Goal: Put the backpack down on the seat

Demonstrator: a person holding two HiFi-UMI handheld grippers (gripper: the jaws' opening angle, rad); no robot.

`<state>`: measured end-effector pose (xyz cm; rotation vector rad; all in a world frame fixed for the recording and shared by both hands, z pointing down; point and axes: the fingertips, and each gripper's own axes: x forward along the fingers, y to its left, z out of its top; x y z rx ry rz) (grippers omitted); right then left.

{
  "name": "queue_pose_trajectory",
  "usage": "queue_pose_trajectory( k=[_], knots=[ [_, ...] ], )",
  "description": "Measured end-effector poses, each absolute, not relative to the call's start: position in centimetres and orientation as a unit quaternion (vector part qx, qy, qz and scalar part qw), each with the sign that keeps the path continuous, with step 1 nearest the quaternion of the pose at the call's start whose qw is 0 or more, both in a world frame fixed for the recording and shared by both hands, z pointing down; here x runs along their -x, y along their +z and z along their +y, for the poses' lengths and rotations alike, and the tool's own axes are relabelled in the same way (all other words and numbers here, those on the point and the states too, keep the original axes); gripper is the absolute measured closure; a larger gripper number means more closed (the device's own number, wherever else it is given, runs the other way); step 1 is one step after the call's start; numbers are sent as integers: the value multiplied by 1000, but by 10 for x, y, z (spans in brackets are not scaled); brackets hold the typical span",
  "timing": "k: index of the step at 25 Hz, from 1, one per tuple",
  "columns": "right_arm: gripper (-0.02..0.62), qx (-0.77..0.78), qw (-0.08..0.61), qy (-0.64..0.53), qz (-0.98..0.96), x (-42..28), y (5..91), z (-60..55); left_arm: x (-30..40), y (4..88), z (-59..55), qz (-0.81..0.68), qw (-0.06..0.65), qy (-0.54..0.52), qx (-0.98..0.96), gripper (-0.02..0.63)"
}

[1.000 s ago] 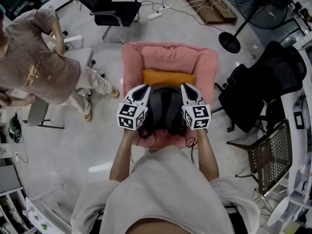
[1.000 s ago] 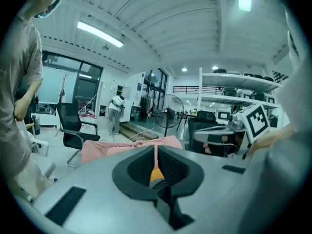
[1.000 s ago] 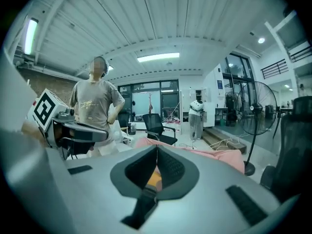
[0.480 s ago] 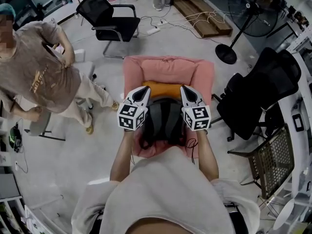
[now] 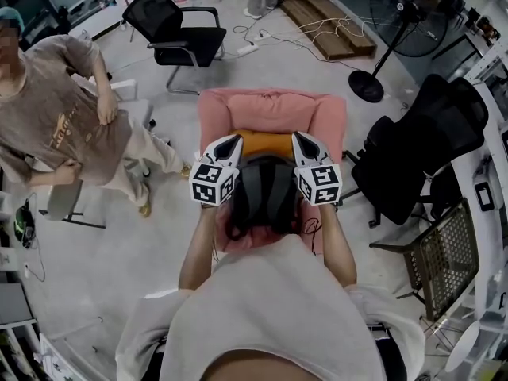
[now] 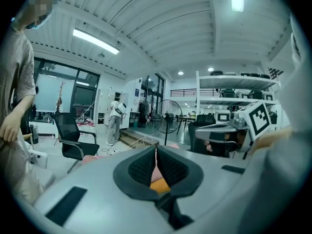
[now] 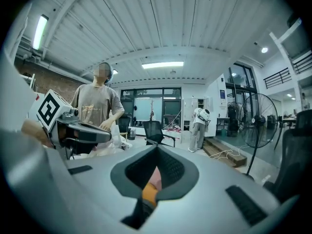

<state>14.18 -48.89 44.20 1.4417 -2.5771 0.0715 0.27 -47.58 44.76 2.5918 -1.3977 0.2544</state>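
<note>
Left gripper (image 6: 156,151): jaws closed tip to tip, pinching a dark strap of the backpack.
Right gripper (image 7: 156,150): closed the same way on another strap.
Backpack (image 5: 264,193): dark, held between the 2 grippers over the front of the pink armchair (image 5: 271,104).
Orange cushion (image 5: 266,142): against the chair back, just behind the backpack.
Bystander (image 5: 55,125): stands at the left.

A pink armchair (image 5: 270,105) stands upper centre on the grey floor (image 5: 103,268); an orange cushion (image 5: 266,140) (partly covered) lies on its seat.
</note>
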Motion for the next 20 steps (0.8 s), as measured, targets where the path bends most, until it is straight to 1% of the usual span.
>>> queue_pose_trajectory(
  k=[20],
  knots=[
    [598, -480, 106, 29, -870, -152, 454, -490, -13, 461, -479, -474, 98, 96, -870, 589]
  ],
)
